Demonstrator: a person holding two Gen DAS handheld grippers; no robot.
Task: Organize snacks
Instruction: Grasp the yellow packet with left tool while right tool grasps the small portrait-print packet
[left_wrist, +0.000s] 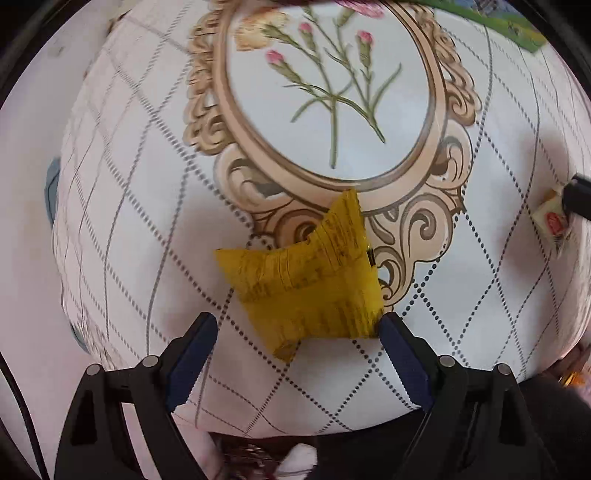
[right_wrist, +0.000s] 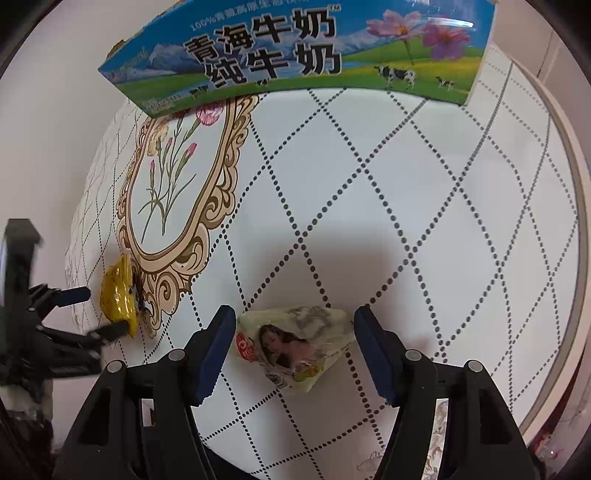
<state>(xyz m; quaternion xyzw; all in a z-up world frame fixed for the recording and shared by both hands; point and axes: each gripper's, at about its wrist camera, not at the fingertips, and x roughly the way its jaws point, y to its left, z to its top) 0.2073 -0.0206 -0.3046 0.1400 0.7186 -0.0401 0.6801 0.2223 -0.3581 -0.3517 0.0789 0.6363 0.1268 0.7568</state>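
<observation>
Left wrist view: yellow snack packet (left_wrist: 306, 280), crumpled foil with dark print, lies on the tablecloth (left_wrist: 480, 295) between the wide-spread left gripper (left_wrist: 299, 325) pads, right pad at its edge.

Right wrist view: pale wrapped snack (right_wrist: 295, 347), portrait printed, lies between the parted right gripper (right_wrist: 295, 325) pads, untouched; milk carton box (right_wrist: 295, 51) stands far.

Left gripper (left_wrist: 297, 328): two black plastic fingers (left_wrist: 173, 373), each an open triangular frame with cut-out windows, faced on the inner side with a dark blue pad (left_wrist: 404, 363). A round silver screw head (left_wrist: 149, 361) sits at each joint, two per finger. A thin black cable (left_wrist: 22, 413) curves along the 8 o'clock edge. Right gripper (right_wrist: 294, 347): same build, with black fingers (right_wrist: 162, 391), blue pads (right_wrist: 373, 354) and silver screw heads (right_wrist: 413, 355). In the right wrist view the left gripper appears at 9 o'clock as a blurred black frame.
</observation>
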